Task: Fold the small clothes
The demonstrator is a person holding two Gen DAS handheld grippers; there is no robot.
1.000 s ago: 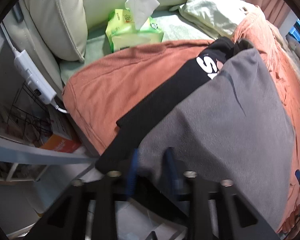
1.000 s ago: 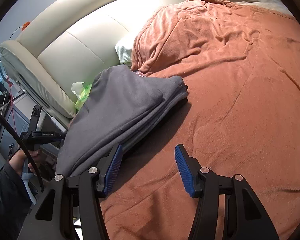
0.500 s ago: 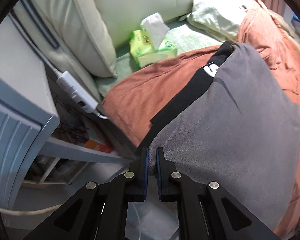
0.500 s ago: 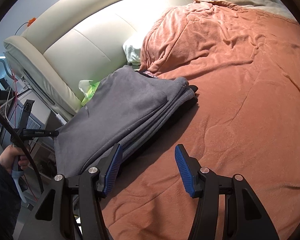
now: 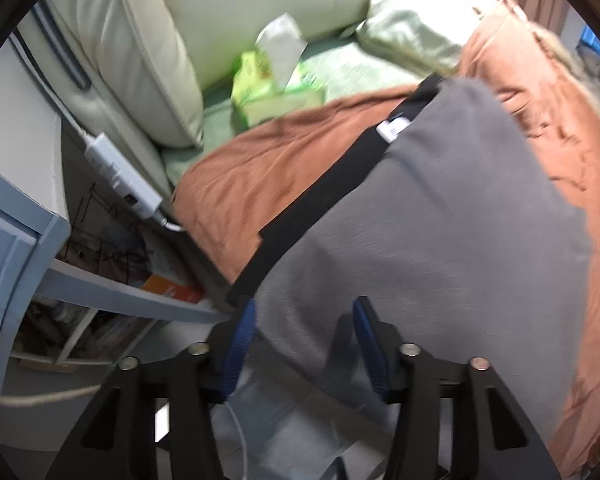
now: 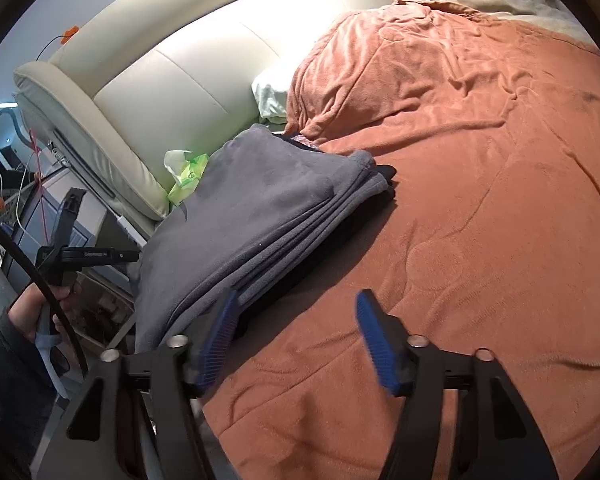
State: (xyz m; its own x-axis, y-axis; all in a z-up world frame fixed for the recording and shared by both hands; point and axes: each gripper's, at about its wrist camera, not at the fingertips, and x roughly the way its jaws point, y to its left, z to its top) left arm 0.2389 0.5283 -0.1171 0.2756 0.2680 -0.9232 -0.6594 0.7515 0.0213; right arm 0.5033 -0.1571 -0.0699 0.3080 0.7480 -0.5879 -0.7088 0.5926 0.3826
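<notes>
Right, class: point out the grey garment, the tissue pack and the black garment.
grey garment [image 6: 260, 200]: right wrist view, middle of its top folded layer.
tissue pack [image 5: 276, 92]: left wrist view, green wrapper's top.
black garment [image 5: 320, 192]: left wrist view, strip showing beside the grey one.

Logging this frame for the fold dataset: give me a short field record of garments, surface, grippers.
top garment: grey garment, folded, near corner hanging off the bed edge
under it: black garment, white lettering
surface: orange blanket
left gripper: open, astride the grey corner
right gripper: open, over blanket
nearby: tissue pack
</notes>
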